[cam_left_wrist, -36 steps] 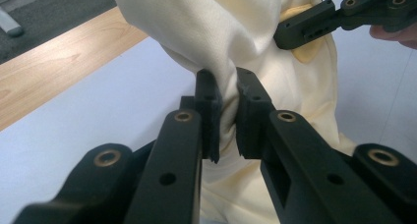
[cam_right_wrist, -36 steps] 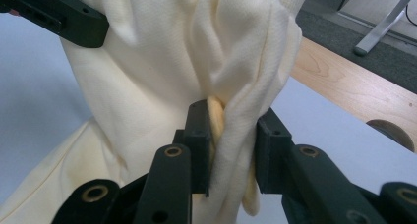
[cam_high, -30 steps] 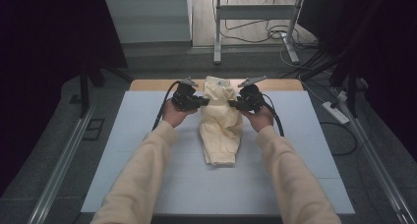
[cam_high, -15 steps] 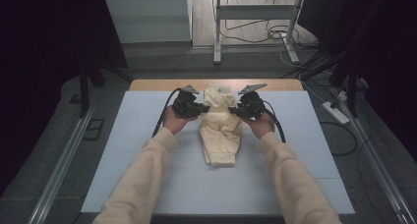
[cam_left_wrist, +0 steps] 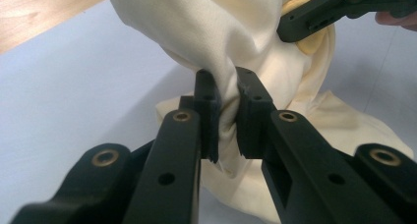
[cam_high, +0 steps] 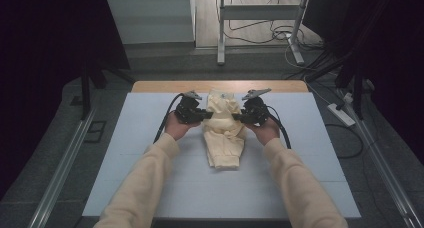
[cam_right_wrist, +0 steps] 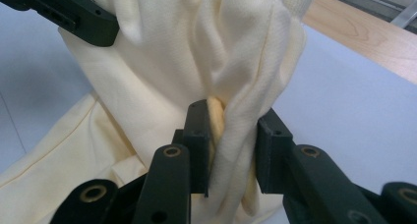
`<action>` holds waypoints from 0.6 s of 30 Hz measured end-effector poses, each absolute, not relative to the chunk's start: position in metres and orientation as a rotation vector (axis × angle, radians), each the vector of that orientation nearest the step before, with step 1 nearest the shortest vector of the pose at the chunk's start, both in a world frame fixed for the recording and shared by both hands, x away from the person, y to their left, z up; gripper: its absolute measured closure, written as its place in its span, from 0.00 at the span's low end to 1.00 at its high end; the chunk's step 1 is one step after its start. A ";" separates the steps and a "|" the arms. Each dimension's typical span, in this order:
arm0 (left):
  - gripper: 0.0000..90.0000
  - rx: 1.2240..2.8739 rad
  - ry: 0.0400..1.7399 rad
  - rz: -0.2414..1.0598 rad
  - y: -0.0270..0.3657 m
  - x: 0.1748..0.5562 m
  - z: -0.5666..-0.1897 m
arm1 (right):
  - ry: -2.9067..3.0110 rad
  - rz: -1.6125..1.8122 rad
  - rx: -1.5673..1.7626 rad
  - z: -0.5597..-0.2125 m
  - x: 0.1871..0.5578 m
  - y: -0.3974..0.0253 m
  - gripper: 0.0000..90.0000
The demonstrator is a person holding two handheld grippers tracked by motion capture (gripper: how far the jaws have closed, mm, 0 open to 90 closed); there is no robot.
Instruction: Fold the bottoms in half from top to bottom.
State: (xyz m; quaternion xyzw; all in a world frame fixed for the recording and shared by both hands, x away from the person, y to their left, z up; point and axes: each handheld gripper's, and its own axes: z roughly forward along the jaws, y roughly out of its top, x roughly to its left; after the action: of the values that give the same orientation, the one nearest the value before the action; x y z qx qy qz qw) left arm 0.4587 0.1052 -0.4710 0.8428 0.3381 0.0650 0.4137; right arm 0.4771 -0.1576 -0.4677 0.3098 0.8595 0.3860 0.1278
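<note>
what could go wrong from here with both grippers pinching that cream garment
1. The left hand-held gripper holds only a bunched fold of the cream garment; the cloth could slip out if pulled sideways.
2. The right hand-held gripper clamps several layers at once, so the wrong layer may lift and the fold could come out uneven.
3. The lower end of the garment rests on the white mat; lifting further might drag it and undo the neat shape.

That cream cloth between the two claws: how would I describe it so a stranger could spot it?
Start at the pale blue table. At its middle, near the wooden far edge, lies a cream garment. It is the one soft thing there, pinched at its upper sides by the left claw and right claw.
</note>
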 end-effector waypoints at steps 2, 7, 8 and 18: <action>0.90 2.118 0.850 0.159 0.105 0.458 -0.472 | 2.505 1.126 0.907 -0.469 0.476 -0.158 0.79; 0.89 2.121 0.849 0.149 0.106 0.456 -0.476 | 2.515 1.132 0.914 -0.472 0.473 -0.160 0.79; 0.89 2.120 0.848 0.147 0.106 0.455 -0.476 | 2.517 1.133 0.913 -0.473 0.473 -0.159 0.78; 0.89 2.129 0.830 0.147 0.106 0.446 -0.482 | 2.524 1.152 0.908 -0.478 0.464 -0.161 0.78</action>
State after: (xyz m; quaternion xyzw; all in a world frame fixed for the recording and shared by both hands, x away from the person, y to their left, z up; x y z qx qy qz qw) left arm 0.4459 0.1063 -0.4819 0.8467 0.3300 0.0586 0.4133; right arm 0.4644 -0.1614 -0.4779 0.3090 0.8592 0.3923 0.1109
